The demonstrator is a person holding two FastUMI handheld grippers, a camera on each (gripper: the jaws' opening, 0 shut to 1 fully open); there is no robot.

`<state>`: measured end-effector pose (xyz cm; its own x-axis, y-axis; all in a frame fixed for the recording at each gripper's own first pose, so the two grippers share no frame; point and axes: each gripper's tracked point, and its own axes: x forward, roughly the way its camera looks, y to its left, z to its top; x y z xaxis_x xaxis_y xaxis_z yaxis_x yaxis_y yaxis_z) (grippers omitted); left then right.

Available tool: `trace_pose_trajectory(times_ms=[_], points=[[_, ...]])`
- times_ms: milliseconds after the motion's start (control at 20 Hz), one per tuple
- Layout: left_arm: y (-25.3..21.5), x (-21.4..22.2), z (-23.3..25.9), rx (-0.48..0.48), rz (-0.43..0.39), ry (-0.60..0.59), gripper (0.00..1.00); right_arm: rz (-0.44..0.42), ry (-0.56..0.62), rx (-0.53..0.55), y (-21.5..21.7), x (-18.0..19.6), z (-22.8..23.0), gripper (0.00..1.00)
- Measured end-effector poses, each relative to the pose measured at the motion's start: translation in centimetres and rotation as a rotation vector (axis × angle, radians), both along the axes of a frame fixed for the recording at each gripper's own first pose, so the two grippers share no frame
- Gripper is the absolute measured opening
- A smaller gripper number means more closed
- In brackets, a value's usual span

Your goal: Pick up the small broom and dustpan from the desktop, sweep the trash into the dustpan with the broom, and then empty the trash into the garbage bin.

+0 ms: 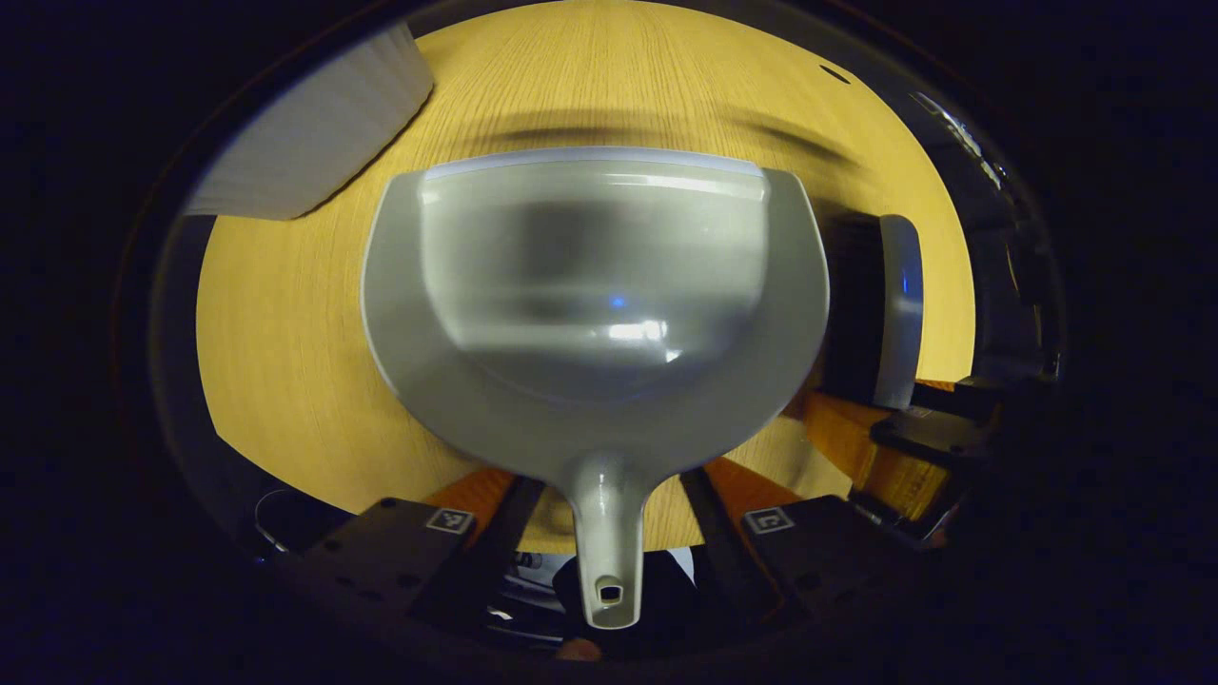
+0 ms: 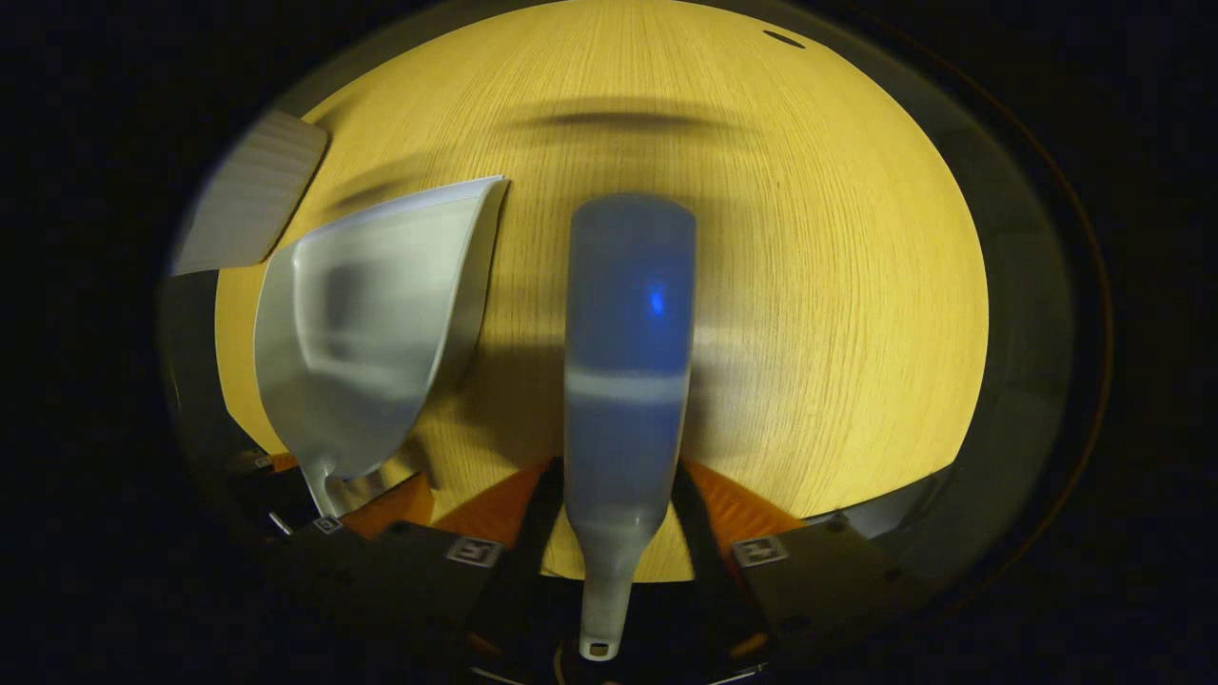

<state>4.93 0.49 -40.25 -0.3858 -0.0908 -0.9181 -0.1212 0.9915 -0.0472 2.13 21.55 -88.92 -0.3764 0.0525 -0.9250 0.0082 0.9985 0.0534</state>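
Left gripper (image 1: 609, 518): its jaws are clenching the dustpan's handle, one finger pressing on each side of the neck.
Dustpan (image 1: 595, 285): it is sitting straight ahead of the left jaws, pan opening facing the camera, front lip farthest away; in the right gripper view it is lying ahead-left of those jaws, just beside the broom.
Right gripper (image 2: 618, 528): its jaws are gripping the broom's narrow handle, a finger closing on either side.
Broom (image 2: 628, 352): it is extending straight forward from between the right jaws, over the desktop; in the left gripper view it is showing ahead-right of the left jaws, near the dustpan's rim.
Desktop (image 2: 837, 285): wood grain is spreading beyond both tools.
White object (image 1: 314, 133): it is lying far ahead-left of the left jaws; what it is, I cannot tell.
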Motion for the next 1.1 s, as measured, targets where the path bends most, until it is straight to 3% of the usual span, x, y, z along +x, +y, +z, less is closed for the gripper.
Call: trace_pose_trajectory(times_ms=[50, 100, 150, 200, 250, 300, 700, 850, 1100], points=[[-0.2, 0.1, 0.0, -0.003, 0.006, -0.007, 0.87, -0.016, -0.008, -0.007, 0.0, 0.3, 0.2, 0.96], [-0.4, 0.1, 0.1, -0.016, 0.011, -0.011, 0.86, -0.025, -0.017, -0.006, 0.2, 0.3, 0.1, 0.94], [-0.5, 0.1, 0.3, -0.024, 0.012, -0.012, 0.86, -0.026, -0.020, -0.005, 0.3, 0.3, 0.2, 0.99], [-0.5, 0.3, 0.5, -0.025, 0.005, -0.021, 0.86, -0.030, -0.025, -0.004, 0.3, 0.3, 0.4, 1.00], [-0.4, 0.4, 0.6, -0.026, -0.008, -0.038, 0.86, -0.034, -0.032, -0.005, 0.3, 0.4, 0.6, 0.92], [-0.4, 0.6, 0.8, -0.022, -0.018, -0.053, 0.86, -0.038, -0.038, -0.004, 0.2, 0.4, 0.9, 1.00], [-0.7, 0.6, 3.9, -0.008, -0.083, -0.216, 0.86, -0.074, -0.145, 0.003, -0.3, 0.8, 4.2, 1.00], [-0.5, 0.5, 5.6, -0.007, -0.112, -0.277, 0.86, -0.060, -0.233, 0.015, -0.3, 1.2, 6.8, 1.00], [0.4, 2.1, 10.6, 0.027, -0.122, -0.508, 0.86, -0.077, -0.426, 0.045, -0.4, 1.8, 12.6, 1.00]])
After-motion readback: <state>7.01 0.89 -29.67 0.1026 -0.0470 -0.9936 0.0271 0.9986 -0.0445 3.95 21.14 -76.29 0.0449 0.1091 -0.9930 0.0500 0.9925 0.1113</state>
